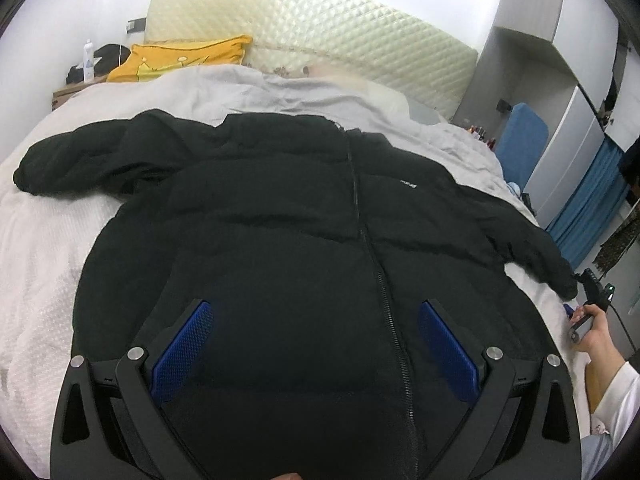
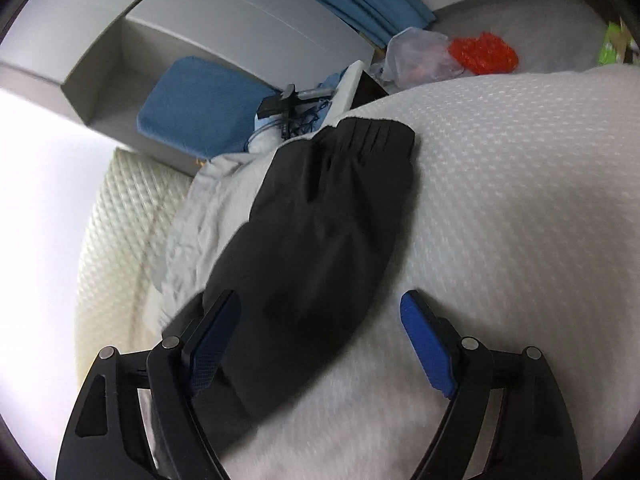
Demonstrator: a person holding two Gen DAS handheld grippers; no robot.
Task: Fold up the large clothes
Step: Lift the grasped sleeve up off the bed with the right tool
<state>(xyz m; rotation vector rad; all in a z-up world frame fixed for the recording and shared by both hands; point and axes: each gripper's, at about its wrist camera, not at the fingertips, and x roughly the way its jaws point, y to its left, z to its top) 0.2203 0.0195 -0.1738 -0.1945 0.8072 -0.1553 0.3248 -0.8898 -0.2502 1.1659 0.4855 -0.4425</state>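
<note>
A bulky, soft black puffer jacket (image 1: 304,216) is spread zipped on the bed (image 1: 36,264), best taken by its sleeve cuff (image 2: 368,136), as the left gripper (image 1: 316,316) and right gripper (image 2: 320,308) are held wide apart, empty.

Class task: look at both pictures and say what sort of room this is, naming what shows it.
Most likely a bedroom: a bed with a padded headboard, a yellow pillow, and a black jacket spread out on it.
</note>
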